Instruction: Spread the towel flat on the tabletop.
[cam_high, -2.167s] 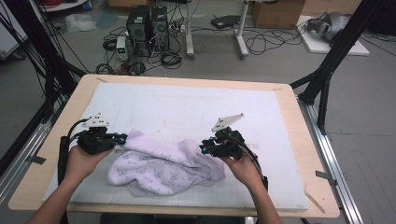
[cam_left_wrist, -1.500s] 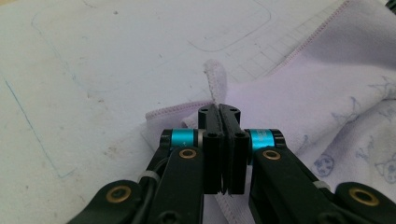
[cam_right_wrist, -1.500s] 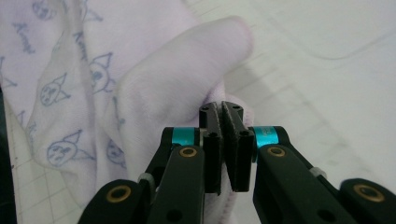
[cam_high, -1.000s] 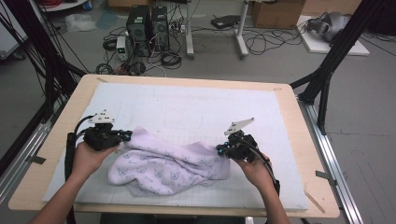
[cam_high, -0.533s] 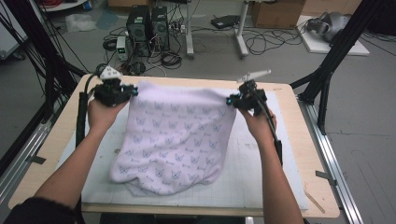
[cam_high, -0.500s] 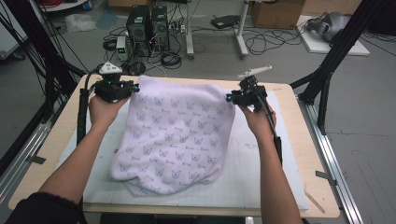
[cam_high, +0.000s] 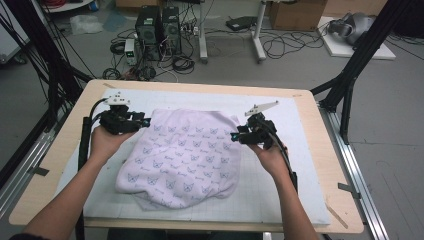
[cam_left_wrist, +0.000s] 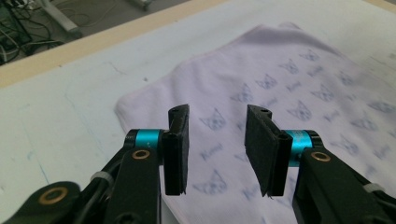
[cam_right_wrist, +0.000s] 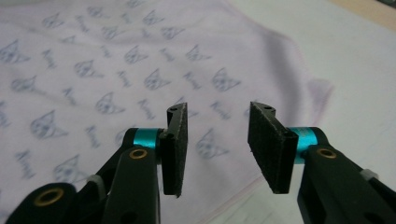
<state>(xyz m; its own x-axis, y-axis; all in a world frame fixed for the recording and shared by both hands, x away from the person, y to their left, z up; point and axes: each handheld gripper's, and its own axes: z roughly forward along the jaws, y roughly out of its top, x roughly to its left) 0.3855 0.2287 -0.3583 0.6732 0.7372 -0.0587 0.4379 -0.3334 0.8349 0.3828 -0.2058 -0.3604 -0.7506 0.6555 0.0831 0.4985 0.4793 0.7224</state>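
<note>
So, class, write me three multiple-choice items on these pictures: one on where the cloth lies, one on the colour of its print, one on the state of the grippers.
1. Where does the cloth lie?
A. spread on the white mat, between the two grippers
B. on the floor
C. draped over a forearm

2. What colour are the cat faces printed on it?
A. red
B. blue
C. green

3. How do the left gripper and right gripper stand?
A. both clamped on the cloth
B. one clamped, one open
C. both open, nothing between the pads

Answers: 1 A, the high view shows it flat on the mat; 2 B, both gripper views show blue faces on pale lilac; 3 C, their jaws have just been opening and each gap is bare above the cloth.
</note>
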